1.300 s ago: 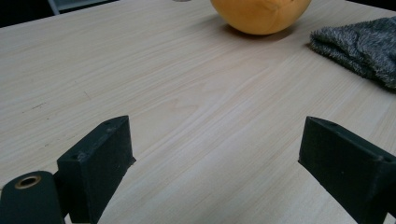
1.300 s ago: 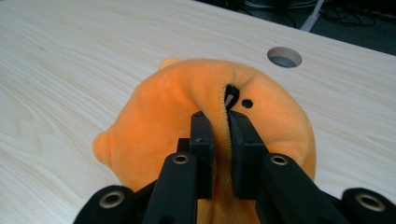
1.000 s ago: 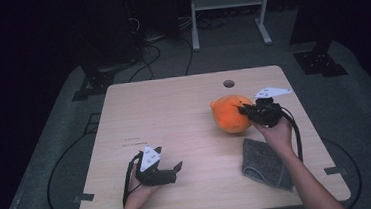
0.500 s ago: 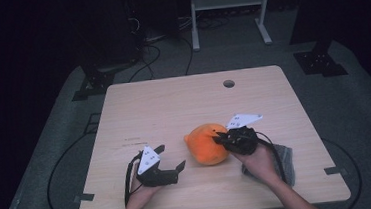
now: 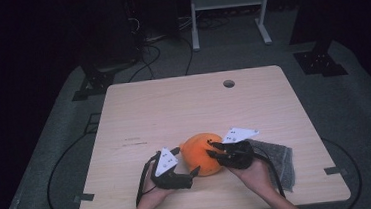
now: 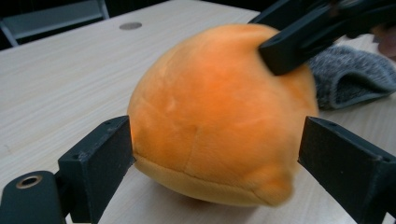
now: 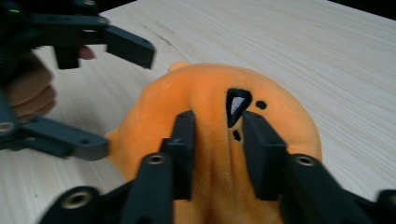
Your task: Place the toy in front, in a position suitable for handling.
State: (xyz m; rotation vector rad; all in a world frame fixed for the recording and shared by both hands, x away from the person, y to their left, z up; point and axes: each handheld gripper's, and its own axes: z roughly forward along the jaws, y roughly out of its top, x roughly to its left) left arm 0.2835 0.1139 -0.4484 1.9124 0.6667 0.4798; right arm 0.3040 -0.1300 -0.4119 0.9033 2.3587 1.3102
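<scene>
Two grippers meet at one orange plush toy (image 5: pixel 199 151), which lies on the bench (image 5: pixel 173 105) near the front edge, right between them. On the left, the left gripper (image 5: pixel 188 159) has its jaws spread wide, one on each side of the toy, and they are not squeezing it. It should slide in a bit more, so the fat middle of the toy sits between the jaws, and then close slowly. The toy is soft and round, so a grab near its edge could let it pop out. On the right, the right gripper (image 5: pixel 211 149) comes at the toy from above. Its jaws have just been opening, a raised fold of the fur sits between them, and they look like they are letting go. It is best for this one to wait until the left one has a good hold, then pull away. Just right of it lies a grey cloth (image 5: pixel 278 160), and the right hand covers part of it. The bottom of the toy is hidden. A black mark (image 7: pixel 236 105) may be part of a face, but it is hard to tell.
</scene>
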